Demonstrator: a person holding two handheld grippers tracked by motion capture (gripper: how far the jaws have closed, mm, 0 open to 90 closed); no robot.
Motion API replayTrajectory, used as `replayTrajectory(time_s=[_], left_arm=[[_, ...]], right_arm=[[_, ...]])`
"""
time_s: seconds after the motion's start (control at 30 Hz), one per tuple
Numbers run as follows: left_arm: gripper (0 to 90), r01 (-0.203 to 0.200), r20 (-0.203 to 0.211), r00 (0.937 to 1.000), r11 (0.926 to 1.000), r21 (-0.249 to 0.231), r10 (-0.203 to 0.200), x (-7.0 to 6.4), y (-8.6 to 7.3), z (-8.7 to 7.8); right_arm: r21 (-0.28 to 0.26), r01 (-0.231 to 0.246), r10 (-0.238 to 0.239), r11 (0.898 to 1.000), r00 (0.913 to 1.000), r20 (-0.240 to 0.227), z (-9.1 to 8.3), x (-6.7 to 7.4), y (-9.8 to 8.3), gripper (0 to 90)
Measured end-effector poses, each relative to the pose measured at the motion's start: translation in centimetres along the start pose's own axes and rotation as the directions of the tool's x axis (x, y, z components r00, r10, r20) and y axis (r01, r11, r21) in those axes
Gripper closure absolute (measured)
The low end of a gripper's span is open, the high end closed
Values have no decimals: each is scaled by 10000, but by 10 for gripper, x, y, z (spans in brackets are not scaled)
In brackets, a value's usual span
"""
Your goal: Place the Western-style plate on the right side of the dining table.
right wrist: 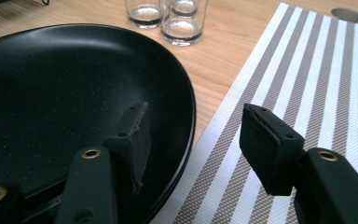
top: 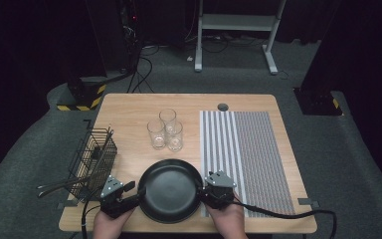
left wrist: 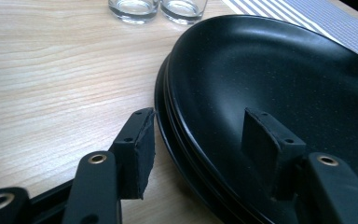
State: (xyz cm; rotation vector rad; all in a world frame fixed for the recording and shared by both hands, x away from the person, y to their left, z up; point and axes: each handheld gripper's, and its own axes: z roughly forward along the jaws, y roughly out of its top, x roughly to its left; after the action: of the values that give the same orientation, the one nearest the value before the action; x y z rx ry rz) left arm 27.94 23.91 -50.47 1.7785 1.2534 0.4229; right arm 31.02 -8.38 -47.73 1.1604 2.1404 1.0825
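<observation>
My left gripper (top: 138, 188) and right gripper (top: 202, 189) straddle the black plates' (top: 171, 189) rims, jaws released; I clench evenly.

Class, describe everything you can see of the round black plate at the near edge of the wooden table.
The round black plate is matt, faintly speckled and shallow, with a raised rim; a second black rim shows just beneath it, so it seems to top a small stack. It lies flat on the wooden table, its right edge at the striped placemat. The left gripper and right gripper each straddle its rim with open jaws, one pad inside, one outside, without clamping it.
</observation>
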Motion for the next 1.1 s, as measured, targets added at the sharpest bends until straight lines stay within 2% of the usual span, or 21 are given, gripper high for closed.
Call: replayTrajectory(time_s=[0.23,0.53,1.03,1.1], left_arm=[[447,-8,104,9999,10000,53,8,0,0,2],[468,248,283,9993,9996,128,-252,-1,-2,4],[507,267,60,9996,9996,104,-267,-2,-4,3],[556,242,133,9996,9996,111,-243,-1,-3,2]], right_arm=[[166,-296,300,9994,9993,-230,3,2,-7,429],[381,-631,650,9973,9966,-501,7,2,-14,429],[531,-1022,1067,9933,9903,-893,10,3,-15,439],[524,-1022,1069,9934,9894,-982,11,3,-14,440]])
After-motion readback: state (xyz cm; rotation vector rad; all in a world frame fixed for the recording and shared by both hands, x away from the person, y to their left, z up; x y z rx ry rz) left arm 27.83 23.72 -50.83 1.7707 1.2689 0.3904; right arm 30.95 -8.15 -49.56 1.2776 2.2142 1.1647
